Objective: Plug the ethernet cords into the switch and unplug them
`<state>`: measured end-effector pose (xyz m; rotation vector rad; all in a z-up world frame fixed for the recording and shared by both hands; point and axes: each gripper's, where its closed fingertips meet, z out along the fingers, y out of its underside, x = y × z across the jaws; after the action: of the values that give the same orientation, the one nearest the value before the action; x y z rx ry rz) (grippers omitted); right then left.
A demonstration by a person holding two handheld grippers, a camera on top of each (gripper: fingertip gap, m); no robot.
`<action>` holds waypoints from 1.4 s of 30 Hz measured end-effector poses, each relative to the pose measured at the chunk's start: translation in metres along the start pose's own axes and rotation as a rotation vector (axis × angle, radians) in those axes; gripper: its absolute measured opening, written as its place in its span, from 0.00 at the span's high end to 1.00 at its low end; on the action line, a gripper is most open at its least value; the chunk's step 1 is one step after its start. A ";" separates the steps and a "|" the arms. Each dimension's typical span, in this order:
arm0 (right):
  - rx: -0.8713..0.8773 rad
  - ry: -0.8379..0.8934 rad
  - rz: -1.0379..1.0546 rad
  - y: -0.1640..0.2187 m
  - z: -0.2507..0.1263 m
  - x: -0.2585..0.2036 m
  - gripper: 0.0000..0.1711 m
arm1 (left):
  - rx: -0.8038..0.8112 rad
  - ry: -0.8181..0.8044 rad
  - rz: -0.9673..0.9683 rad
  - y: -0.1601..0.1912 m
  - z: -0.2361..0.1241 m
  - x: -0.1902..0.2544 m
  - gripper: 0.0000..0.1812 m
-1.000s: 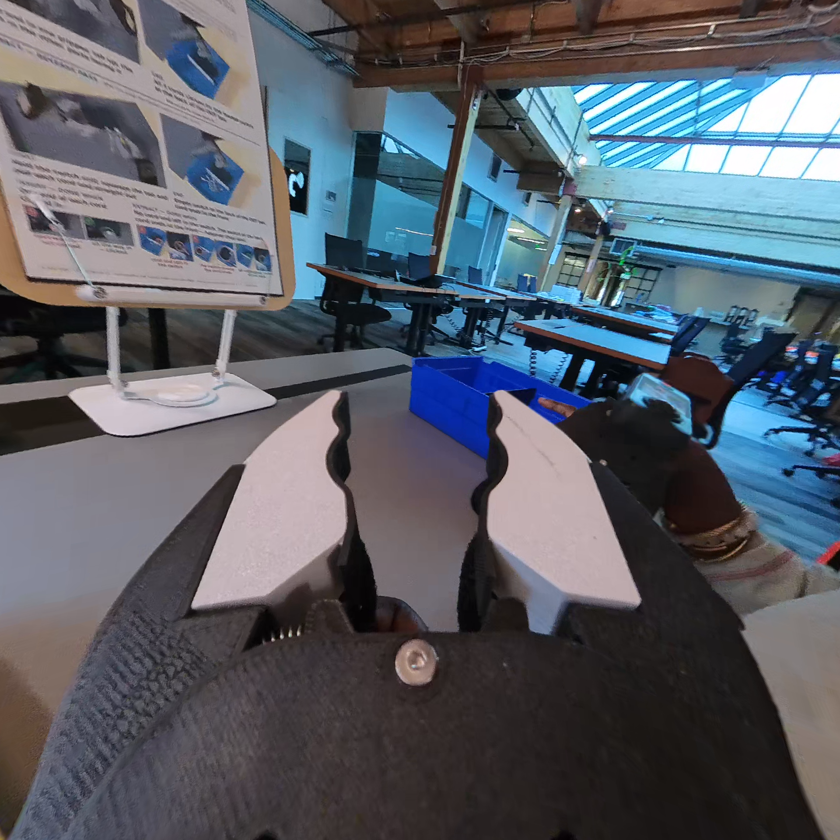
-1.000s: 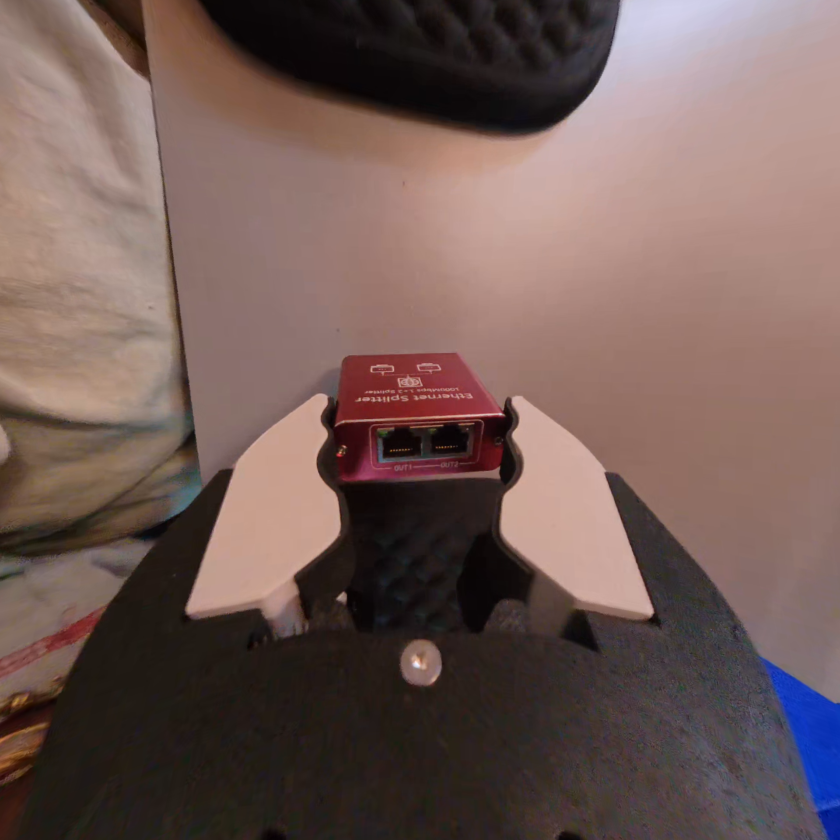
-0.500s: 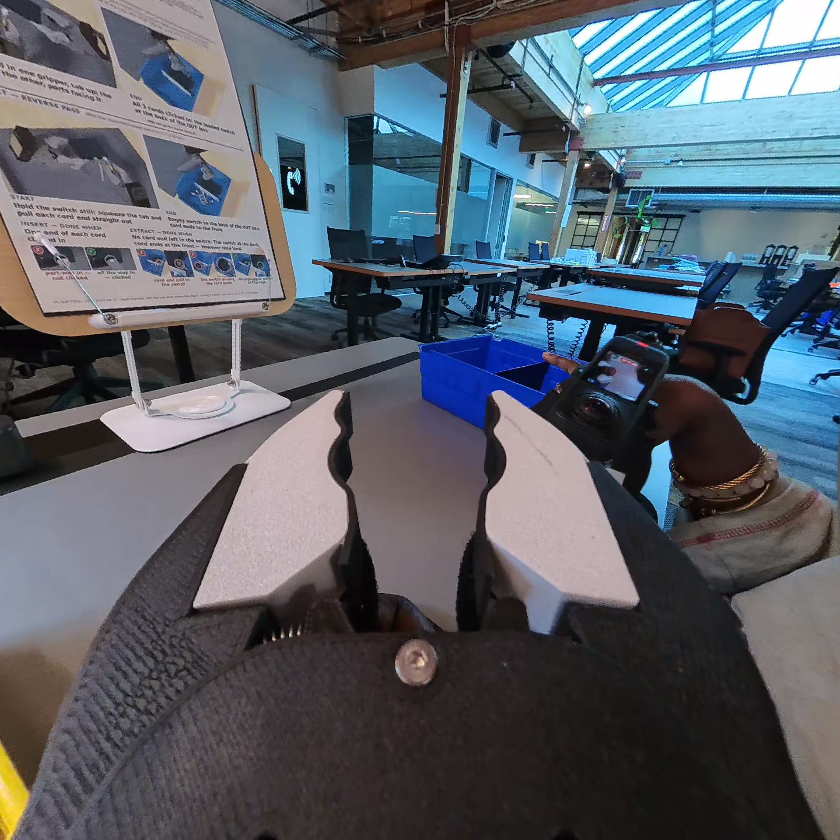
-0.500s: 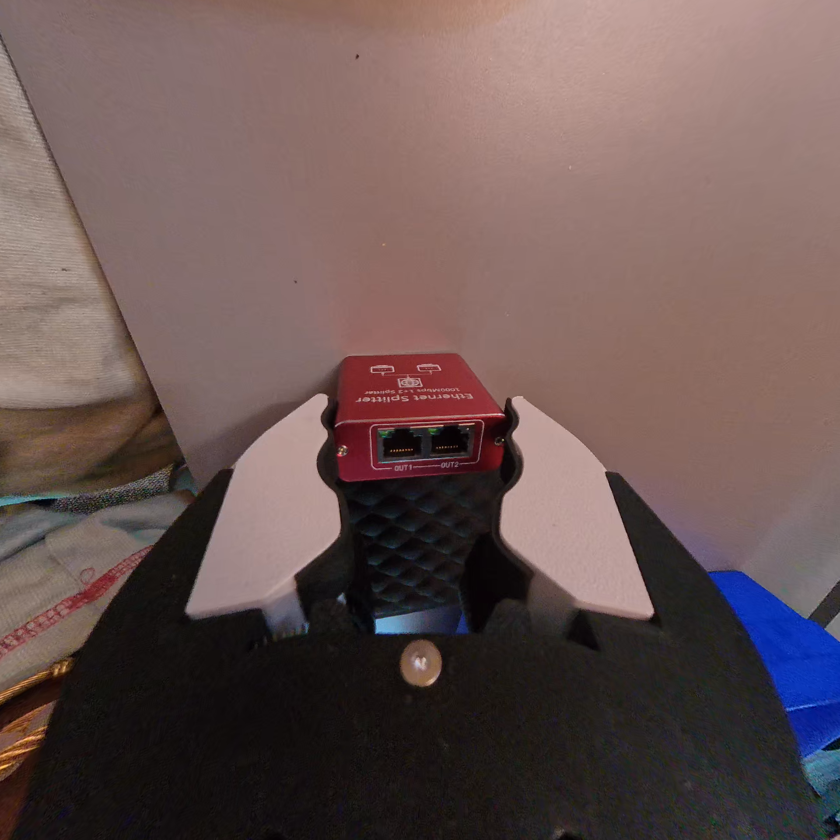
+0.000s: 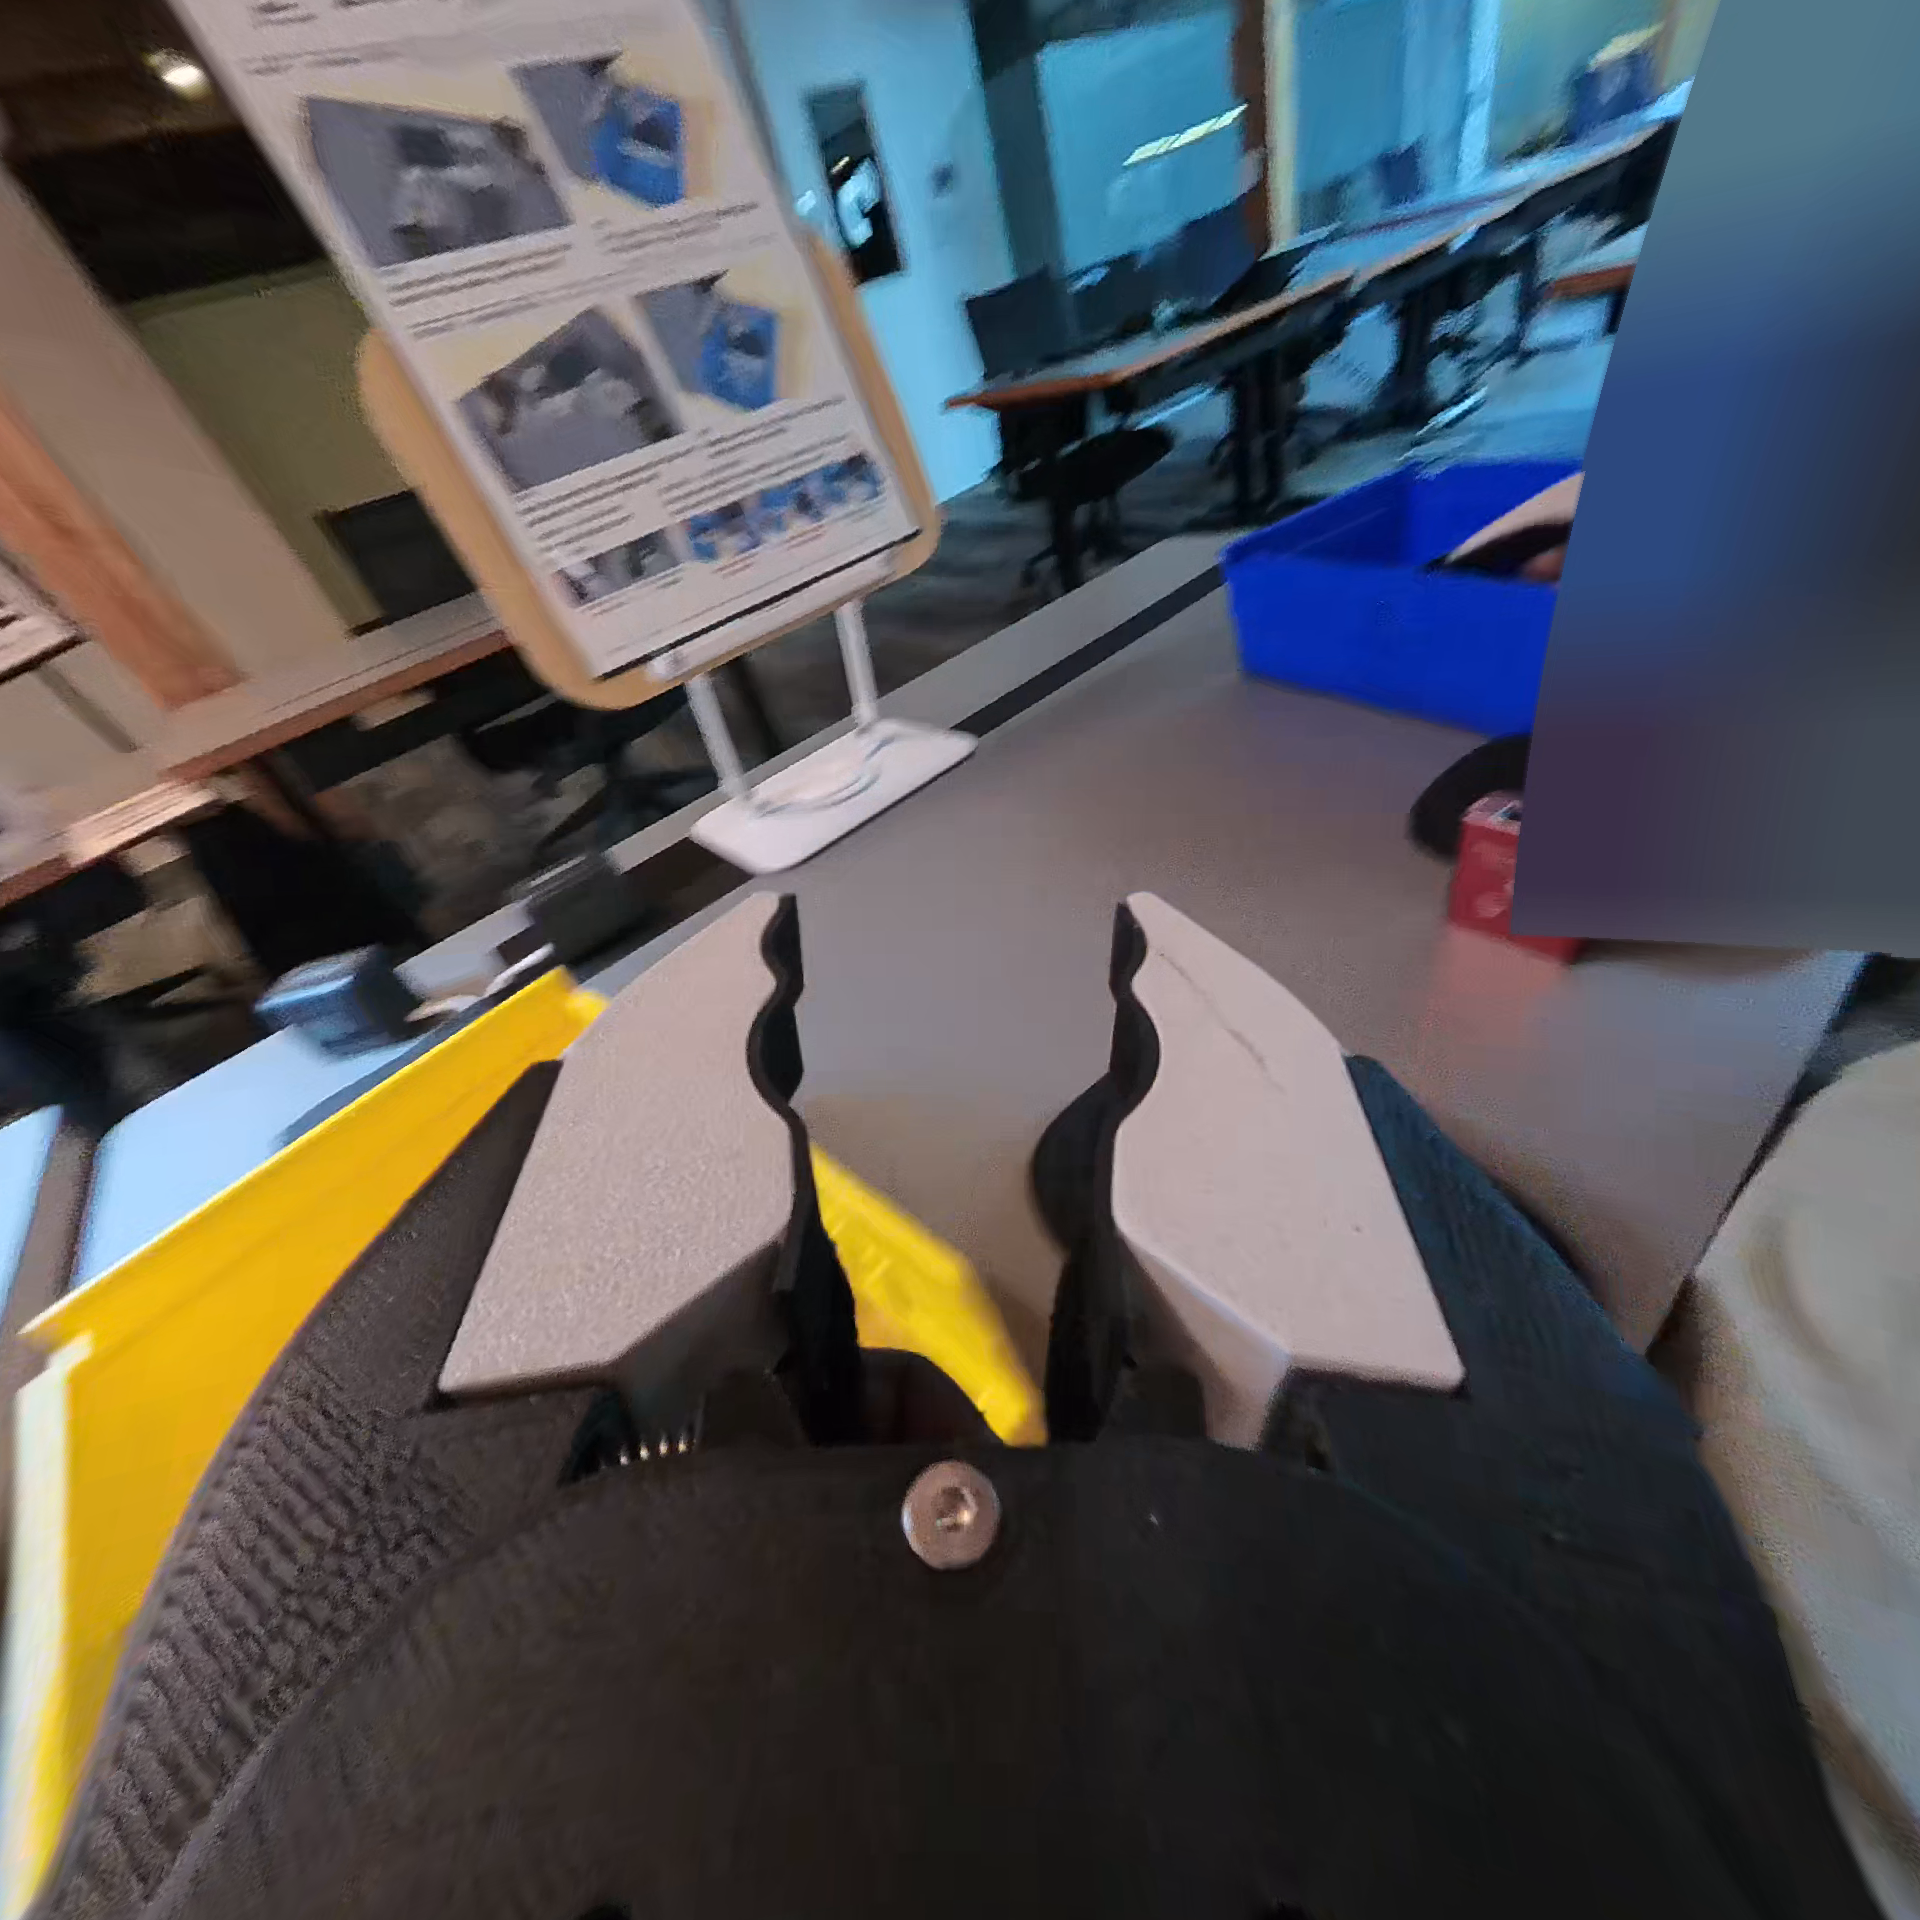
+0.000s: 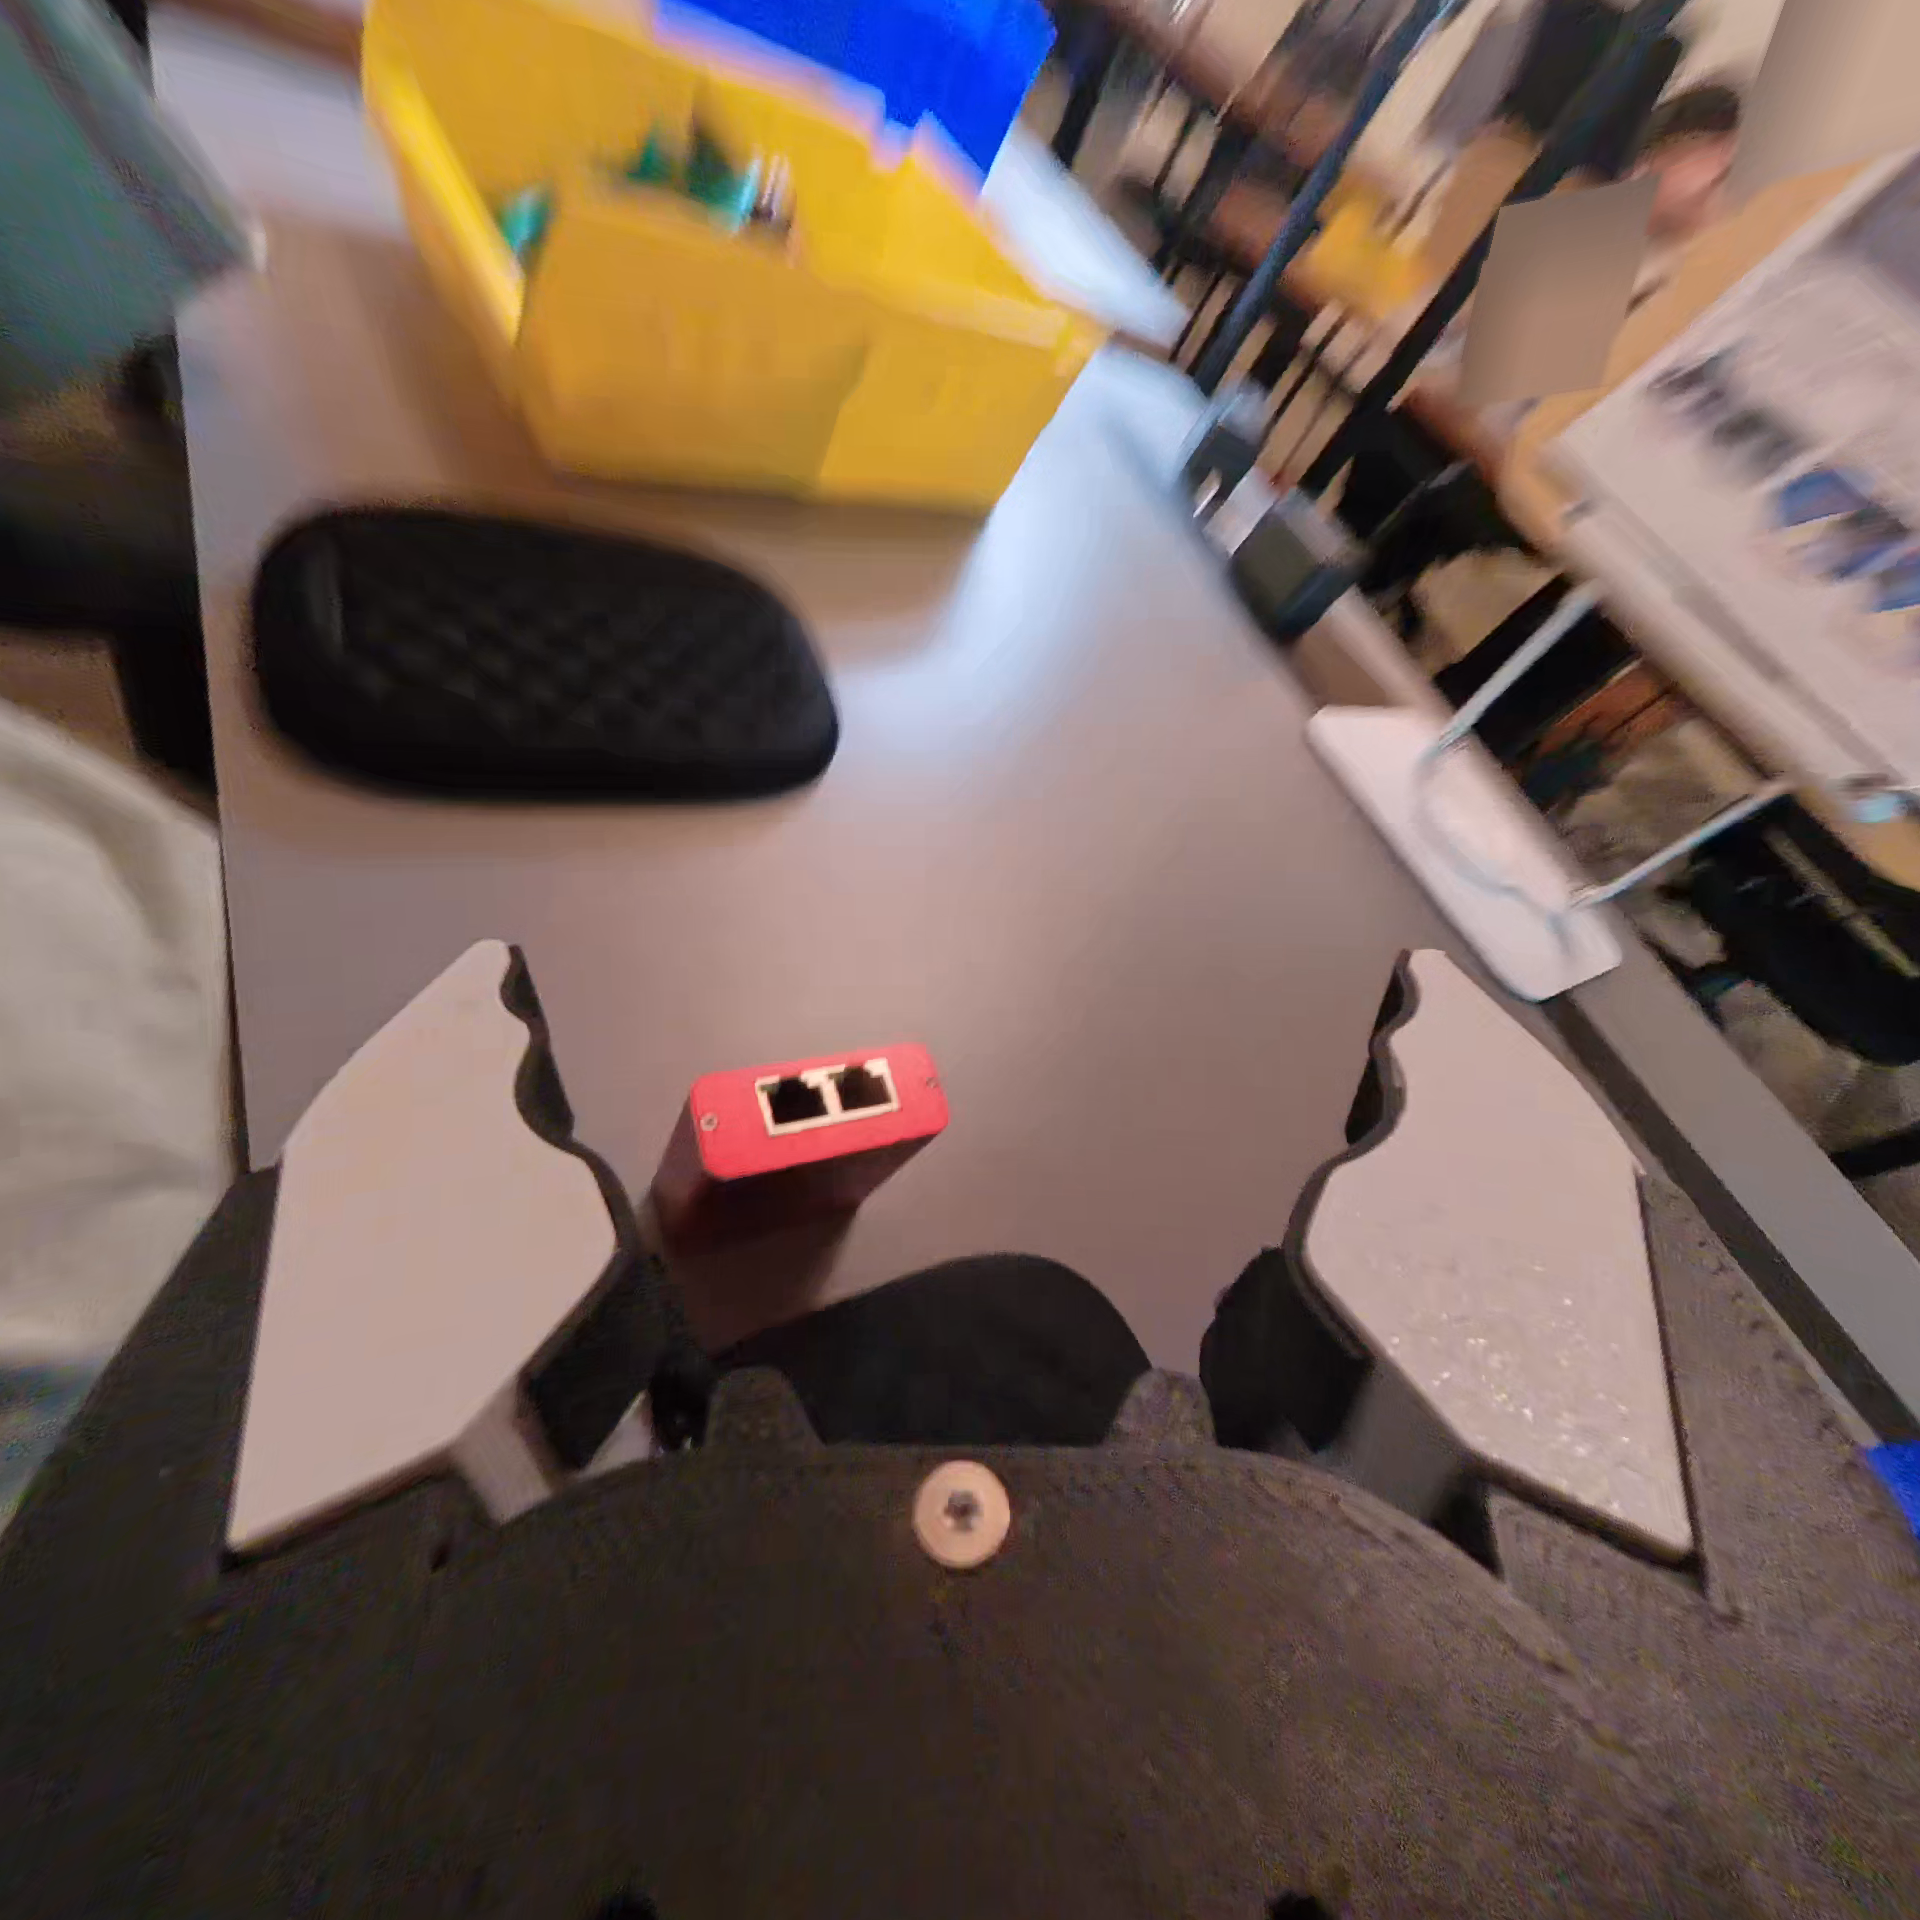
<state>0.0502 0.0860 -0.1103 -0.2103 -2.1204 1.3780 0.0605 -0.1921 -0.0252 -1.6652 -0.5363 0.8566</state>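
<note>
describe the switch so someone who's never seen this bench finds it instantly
On the grey table, look just ahead of the right claw, nearer than the black quilted pad and the yellow bin. The switch lies between the open fingers. It is the only small red metal box there, with two empty side-by-side sockets facing the camera.

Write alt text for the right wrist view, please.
The right claw is wide open around a red switch with two empty ports, on a grey table. Behind lie a black pad and a blurred yellow bin.
</note>
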 end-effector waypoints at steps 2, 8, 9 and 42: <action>0.190 0.064 0.003 -0.018 -0.018 0.012 0.15 | -0.081 -0.125 0.035 0.010 -0.022 -0.023 0.68; 0.295 0.175 -0.005 -0.032 -0.038 0.032 0.15 | -0.402 -0.356 -0.093 0.069 -0.039 -0.067 0.69; 0.258 0.196 -0.020 -0.027 -0.037 0.034 0.15 | -0.459 -0.352 -0.126 0.084 -0.034 -0.069 0.69; 0.131 0.213 -0.138 -0.023 -0.019 0.024 0.23 | 0.569 -0.008 0.037 -0.064 -0.039 -0.007 0.97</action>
<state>0.0456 0.1007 -0.0759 -0.1475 -1.8286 1.3445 0.0922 -0.2049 0.0419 -1.1528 -0.2331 0.9374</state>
